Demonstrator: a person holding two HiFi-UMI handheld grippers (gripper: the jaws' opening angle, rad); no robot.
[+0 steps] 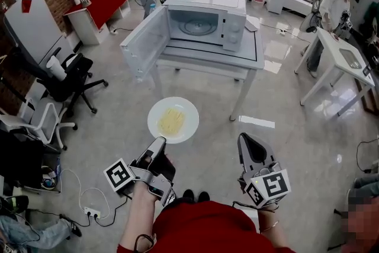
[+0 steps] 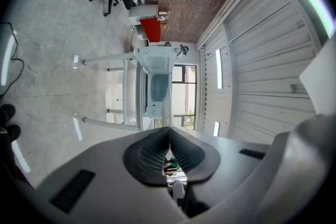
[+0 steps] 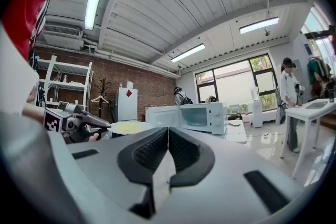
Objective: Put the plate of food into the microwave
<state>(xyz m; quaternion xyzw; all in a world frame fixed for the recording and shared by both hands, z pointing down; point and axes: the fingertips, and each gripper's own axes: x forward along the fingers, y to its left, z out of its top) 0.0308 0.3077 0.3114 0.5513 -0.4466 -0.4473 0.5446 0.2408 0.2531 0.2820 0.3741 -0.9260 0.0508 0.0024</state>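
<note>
A white plate (image 1: 173, 119) with yellow food (image 1: 171, 122) hangs in the air in front of me, level. My left gripper (image 1: 159, 142) is shut on its near rim; in the left gripper view the plate (image 2: 166, 107) shows edge-on as a thin white strip between the pads. The white microwave (image 1: 204, 21) stands on a white table (image 1: 213, 62) ahead, its door (image 1: 145, 41) swung wide to the left and its glass turntable bare. My right gripper (image 1: 247, 140) is held to the right of the plate, shut and with nothing in it. The right gripper view shows the plate (image 3: 128, 127) and microwave (image 3: 197, 117).
Office chairs (image 1: 65, 80) stand at the left, with a power strip and cables (image 1: 92, 210) on the floor near me. A white desk (image 1: 340, 59) with a person (image 1: 334, 6) beside it is at the right. A red-topped counter (image 1: 103, 0) lines the brick wall.
</note>
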